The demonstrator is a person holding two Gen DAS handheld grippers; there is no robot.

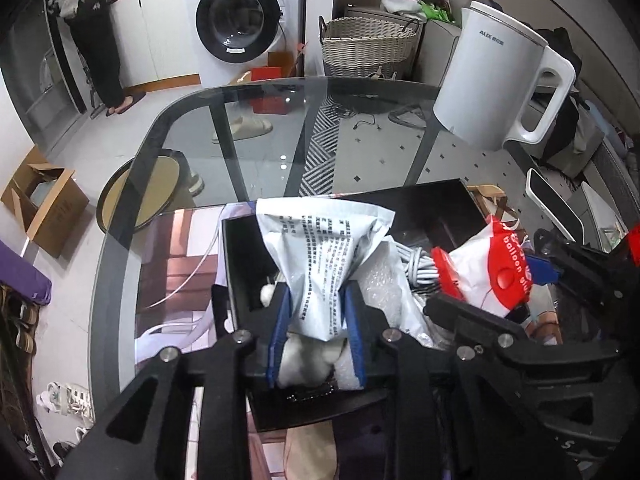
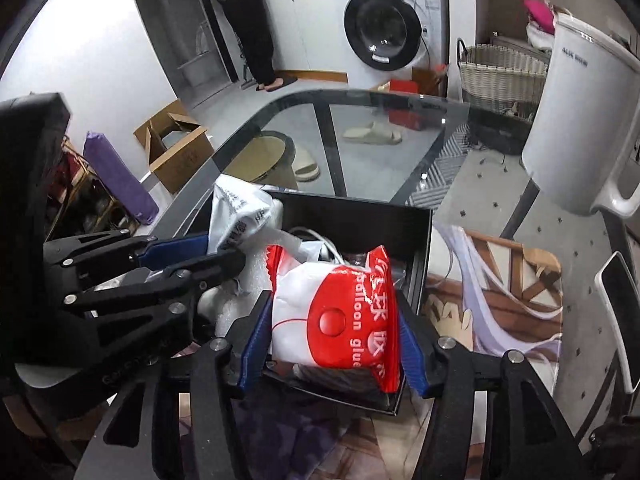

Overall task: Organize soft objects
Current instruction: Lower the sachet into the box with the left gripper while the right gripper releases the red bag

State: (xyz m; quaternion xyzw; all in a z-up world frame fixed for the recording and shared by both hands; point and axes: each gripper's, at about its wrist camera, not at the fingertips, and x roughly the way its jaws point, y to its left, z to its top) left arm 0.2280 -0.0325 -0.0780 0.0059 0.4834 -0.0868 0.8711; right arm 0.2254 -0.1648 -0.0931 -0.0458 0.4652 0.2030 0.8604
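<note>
Left gripper (image 1: 316, 320) jaws pinch a white printed bag (image 1: 320, 252), right gripper (image 2: 332, 348) jaws pinch a red-white packet (image 2: 336, 312), both over the black box (image 2: 360, 220) at lower centre on the glass worktop (image 1: 260, 128).

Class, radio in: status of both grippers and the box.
Left gripper shut on white printed pouch. Right gripper shut on balloon glue packet. Both over black box.

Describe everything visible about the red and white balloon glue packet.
The balloon glue packet is a puffy, glossy plastic pouch, white with a red panel, a red balloon drawing, Chinese characters and the words "balloon glue". It stands roughly upright, slightly crumpled, over the open black box. The right gripper pinches it between its blue pads. White bubble wrap lies just beside it.
</note>
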